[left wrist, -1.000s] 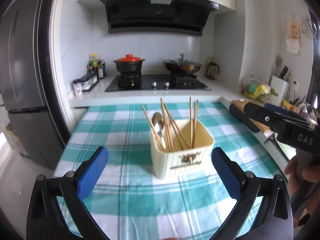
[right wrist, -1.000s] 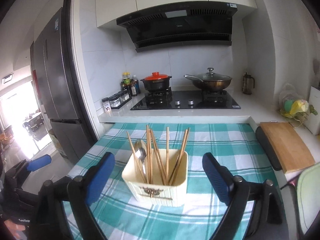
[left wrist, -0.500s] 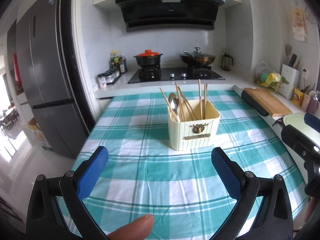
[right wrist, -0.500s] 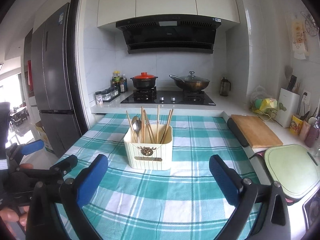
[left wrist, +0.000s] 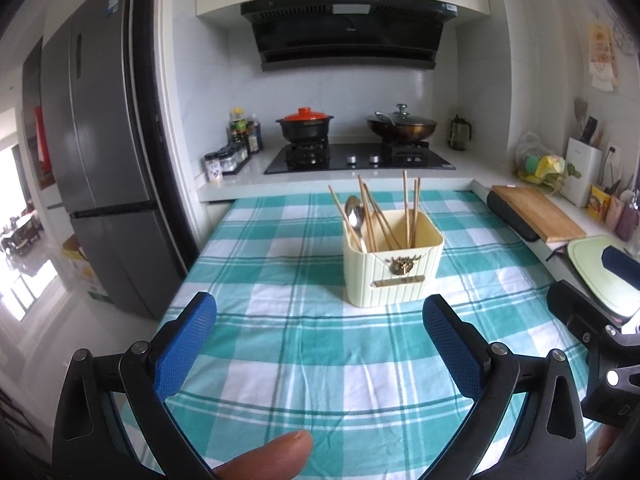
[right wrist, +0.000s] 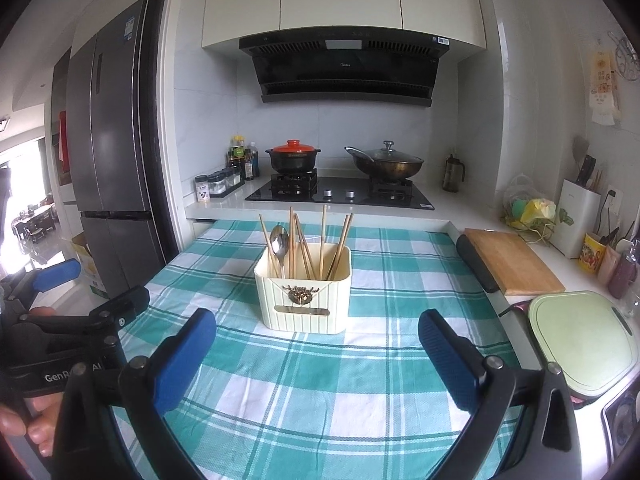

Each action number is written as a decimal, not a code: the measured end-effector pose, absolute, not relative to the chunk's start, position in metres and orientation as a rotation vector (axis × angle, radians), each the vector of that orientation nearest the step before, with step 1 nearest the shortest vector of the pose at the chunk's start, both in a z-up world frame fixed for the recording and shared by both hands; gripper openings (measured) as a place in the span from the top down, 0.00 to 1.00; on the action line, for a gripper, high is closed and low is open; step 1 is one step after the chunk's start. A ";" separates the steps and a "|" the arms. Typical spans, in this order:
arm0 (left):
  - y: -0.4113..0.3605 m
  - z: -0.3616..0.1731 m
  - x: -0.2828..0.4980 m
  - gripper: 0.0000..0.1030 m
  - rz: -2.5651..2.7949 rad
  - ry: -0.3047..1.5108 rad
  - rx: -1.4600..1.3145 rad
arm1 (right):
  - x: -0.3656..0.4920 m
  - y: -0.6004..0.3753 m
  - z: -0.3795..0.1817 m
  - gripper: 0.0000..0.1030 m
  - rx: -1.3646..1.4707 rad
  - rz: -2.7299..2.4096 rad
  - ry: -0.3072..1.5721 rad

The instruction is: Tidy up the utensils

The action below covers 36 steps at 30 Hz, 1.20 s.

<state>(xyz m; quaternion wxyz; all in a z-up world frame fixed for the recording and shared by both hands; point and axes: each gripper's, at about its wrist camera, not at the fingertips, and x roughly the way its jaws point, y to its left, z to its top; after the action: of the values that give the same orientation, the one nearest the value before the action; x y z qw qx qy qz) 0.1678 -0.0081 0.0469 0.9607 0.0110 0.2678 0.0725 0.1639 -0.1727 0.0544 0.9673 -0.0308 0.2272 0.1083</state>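
The cream utensil holder (right wrist: 303, 290) stands upright on the checked tablecloth (right wrist: 320, 376), roughly mid-width of the bench and nearer its far edge, the one that meets the stove counter, than the near edge. Wooden chopsticks (right wrist: 320, 240) lean in it at loose angles, and a metal spoon (right wrist: 279, 245) stands bowl-up toward its left side. Nothing else lies loose on the cloth, so I judge the gathering is done or close to it; at most the sticks could be straightened or sorted within the box.

The left gripper (left wrist: 320, 354) hangs low over the near part of the bench with its blue fingers (left wrist: 184, 344) spread wide and nothing between them. The right gripper (right wrist: 318, 360) does the same, fingers well apart and empty, the holder well clear ahead of both. In the right wrist view the left gripper's dark body (right wrist: 72, 332) shows at the bench's left edge, a hand (right wrist: 24, 420) wrapped around it.

What I cannot tell: whether the holder has inner compartments, how many chopsticks there are, and whether more spoons sit behind them. The near edge of the bench is covered by the grippers in both views. A fingertip (left wrist: 268, 456) pokes in at the bottom of the left wrist view, the rest of that hand cut off.
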 end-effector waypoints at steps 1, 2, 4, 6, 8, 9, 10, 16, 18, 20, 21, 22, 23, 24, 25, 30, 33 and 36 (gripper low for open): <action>-0.009 0.047 0.168 0.00 0.150 0.541 0.026 | 0.164 -0.173 0.054 0.00 -0.062 0.221 0.460; -0.009 0.047 0.168 0.00 0.152 0.541 0.030 | 0.163 -0.172 0.054 0.00 -0.063 0.223 0.460; -0.010 0.046 0.169 0.00 0.149 0.544 0.032 | 0.163 -0.171 0.053 0.00 -0.067 0.223 0.458; -0.010 0.045 0.170 0.00 0.147 0.548 0.031 | 0.163 -0.171 0.054 0.00 -0.069 0.224 0.456; -0.011 0.044 0.171 0.00 0.148 0.551 0.033 | 0.163 -0.171 0.054 0.00 -0.066 0.224 0.456; -0.010 0.044 0.171 0.00 0.149 0.553 0.032 | 0.163 -0.171 0.054 0.00 -0.067 0.224 0.456; -0.010 0.044 0.171 0.00 0.150 0.554 0.030 | 0.163 -0.171 0.054 0.00 -0.067 0.225 0.456; -0.008 0.044 0.172 0.00 0.151 0.554 0.020 | 0.163 -0.167 0.055 0.00 -0.076 0.234 0.462; -0.007 0.043 0.172 0.00 0.157 0.554 0.021 | 0.162 -0.166 0.056 0.00 -0.076 0.239 0.462; -0.007 0.043 0.172 0.00 0.157 0.556 0.021 | 0.162 -0.165 0.056 0.00 -0.078 0.243 0.462; -0.007 0.043 0.173 0.00 0.158 0.558 0.020 | 0.161 -0.164 0.056 0.00 -0.079 0.243 0.461; -0.007 0.042 0.173 0.00 0.159 0.559 0.020 | 0.161 -0.164 0.056 0.00 -0.081 0.244 0.461; -0.007 0.042 0.173 0.00 0.160 0.557 0.020 | 0.161 -0.163 0.056 0.00 -0.080 0.246 0.462; -0.007 0.042 0.172 0.00 0.162 0.556 0.020 | 0.162 -0.163 0.056 0.00 -0.080 0.248 0.463; -0.007 0.042 0.172 0.00 0.164 0.555 0.020 | 0.161 -0.163 0.055 0.00 -0.081 0.248 0.464; -0.008 0.043 0.171 0.00 0.163 0.553 0.019 | 0.162 -0.161 0.055 0.00 -0.083 0.253 0.468; -0.007 0.042 0.170 0.00 0.155 0.554 0.014 | 0.162 -0.161 0.054 0.00 -0.080 0.253 0.469; -0.008 0.043 0.169 0.00 0.154 0.553 0.014 | 0.162 -0.162 0.054 0.00 -0.081 0.252 0.469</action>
<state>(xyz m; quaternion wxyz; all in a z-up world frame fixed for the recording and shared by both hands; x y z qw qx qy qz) 0.1694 -0.0077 0.0426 0.9591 0.0068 0.2727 0.0758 0.1619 -0.1617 0.0536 0.9639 -0.0399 0.2317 0.1247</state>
